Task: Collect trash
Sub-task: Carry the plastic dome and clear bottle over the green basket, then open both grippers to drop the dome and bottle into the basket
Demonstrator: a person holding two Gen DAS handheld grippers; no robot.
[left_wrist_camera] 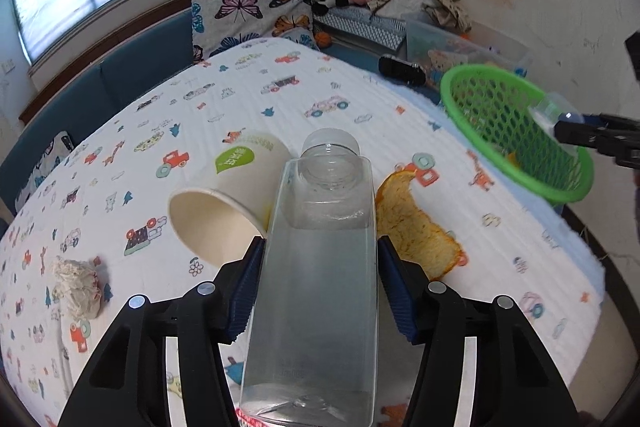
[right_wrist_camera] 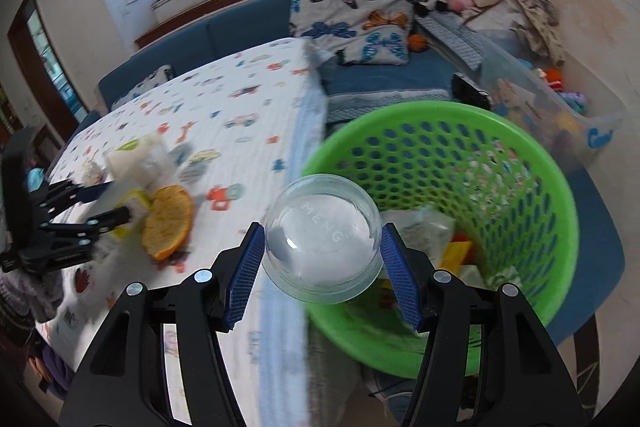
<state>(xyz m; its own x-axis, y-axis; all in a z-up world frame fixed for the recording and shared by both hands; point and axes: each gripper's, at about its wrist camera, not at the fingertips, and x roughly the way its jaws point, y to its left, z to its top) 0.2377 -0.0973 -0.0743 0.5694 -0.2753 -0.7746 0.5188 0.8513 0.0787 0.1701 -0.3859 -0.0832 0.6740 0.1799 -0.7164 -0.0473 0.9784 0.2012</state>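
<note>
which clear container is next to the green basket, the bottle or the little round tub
The little round tub, held in the right gripper at the green basket's rim. The clear bottle lies on the bedspread.

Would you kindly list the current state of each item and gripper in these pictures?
Left gripper: shut on the clear bottle.
Right gripper: shut on the clear round cup, at the basket's rim.
Green basket: partly filled with trash.
Paper cup: tipped on its side.
Orange peel: lying on the bed.
Crumpled tissue: lying on the bed.
</note>
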